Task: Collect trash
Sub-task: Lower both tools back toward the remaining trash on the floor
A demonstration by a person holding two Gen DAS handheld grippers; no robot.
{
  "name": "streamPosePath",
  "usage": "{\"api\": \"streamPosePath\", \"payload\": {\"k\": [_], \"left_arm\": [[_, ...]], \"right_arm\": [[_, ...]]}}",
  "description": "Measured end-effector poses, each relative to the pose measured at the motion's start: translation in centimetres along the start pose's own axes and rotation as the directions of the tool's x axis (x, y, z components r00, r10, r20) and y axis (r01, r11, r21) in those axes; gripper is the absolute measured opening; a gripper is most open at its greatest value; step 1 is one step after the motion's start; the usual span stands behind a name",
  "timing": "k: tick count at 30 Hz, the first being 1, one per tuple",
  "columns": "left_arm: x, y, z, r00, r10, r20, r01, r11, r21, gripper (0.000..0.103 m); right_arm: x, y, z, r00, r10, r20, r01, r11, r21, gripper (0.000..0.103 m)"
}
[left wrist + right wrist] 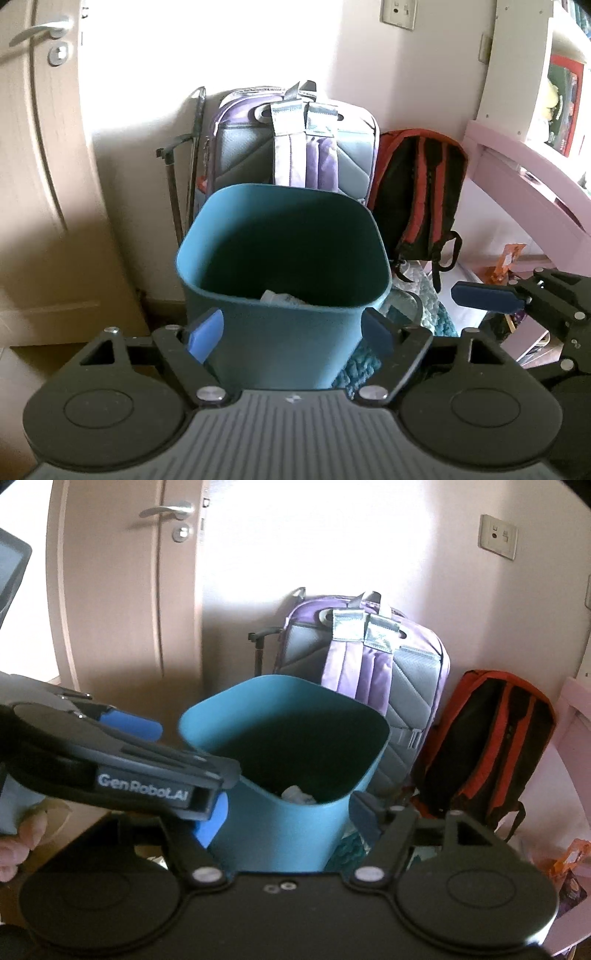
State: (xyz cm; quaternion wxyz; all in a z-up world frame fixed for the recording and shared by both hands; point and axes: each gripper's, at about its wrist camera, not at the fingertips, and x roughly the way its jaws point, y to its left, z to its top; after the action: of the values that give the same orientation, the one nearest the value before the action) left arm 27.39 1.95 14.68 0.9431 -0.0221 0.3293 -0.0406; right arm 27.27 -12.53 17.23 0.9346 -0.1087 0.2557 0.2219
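left gripper (288, 334): jaws apart, empty | right gripper (284, 821): jaws apart, empty | risk: grippers crowd the teal bin (284, 295); a bump may tip it, spilling the crumpled trash (299, 794)

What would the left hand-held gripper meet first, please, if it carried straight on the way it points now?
Most likely the teal bin: its near wall fills the gap between the open fingers of the left hand-held gripper. Depth is hard to judge, but nothing shows in between.
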Motion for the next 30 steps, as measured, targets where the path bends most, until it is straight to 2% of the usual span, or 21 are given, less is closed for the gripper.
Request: {"api": "streamPosePath", "payload": {"k": [6,9,10,12,19,24,27,30], "left_arm": [[-1.9,-0.2,-3.1,1.0,-0.016,-0.009,0.016,1.0,-0.01,0.084],[-2.3,-0.2,-5.2,1.0,-0.019,-0.019,0.019,1.0,-0.007,0.089],[-2.3,-0.1,-6.0,0.999,-0.024,-0.025,0.024,1.0,-0.01,0.093],[-1.9,0.1,-7.9,0.998,-0.036,-0.046,0.035,0.999,-0.017,0.099],[2.4,1.5,-15.1,0.988,-0.017,-0.154,0.008,0.998,-0.06,0.099],[7.3,2.8,-20.4,0.961,-0.01,-0.278,-0.023,0.993,-0.117,0.099],[10.6,3.4,-23.6,0.936,-0.008,-0.353,-0.042,0.99,-0.135,0.099],[14.1,4.2,-26.6,0.901,-0.027,-0.434,-0.035,0.99,-0.134,0.099]], "right_arm": [[-2.2,0.8,-2.6,1.0,0.022,-0.013,-0.021,0.999,0.026,0.073],[-2.6,1.3,-4.6,0.999,0.04,-0.034,-0.039,0.999,0.033,0.074],[-2.5,1.4,-5.5,0.998,0.047,-0.043,-0.046,0.998,0.038,0.074],[-2.3,1.7,-7.5,0.997,0.058,-0.055,-0.055,0.997,0.051,0.074],[1.2,2.0,-15.6,0.976,0.107,-0.188,-0.086,0.989,0.117,0.075],[5.0,2.2,-22.2,0.953,0.13,-0.274,-0.09,0.984,0.155,0.075],[7.6,2.5,-25.6,0.942,0.128,-0.312,-0.082,0.985,0.155,0.075],[10.7,2.8,-28.8,0.914,0.154,-0.375,-0.098,0.981,0.164,0.075]]}}
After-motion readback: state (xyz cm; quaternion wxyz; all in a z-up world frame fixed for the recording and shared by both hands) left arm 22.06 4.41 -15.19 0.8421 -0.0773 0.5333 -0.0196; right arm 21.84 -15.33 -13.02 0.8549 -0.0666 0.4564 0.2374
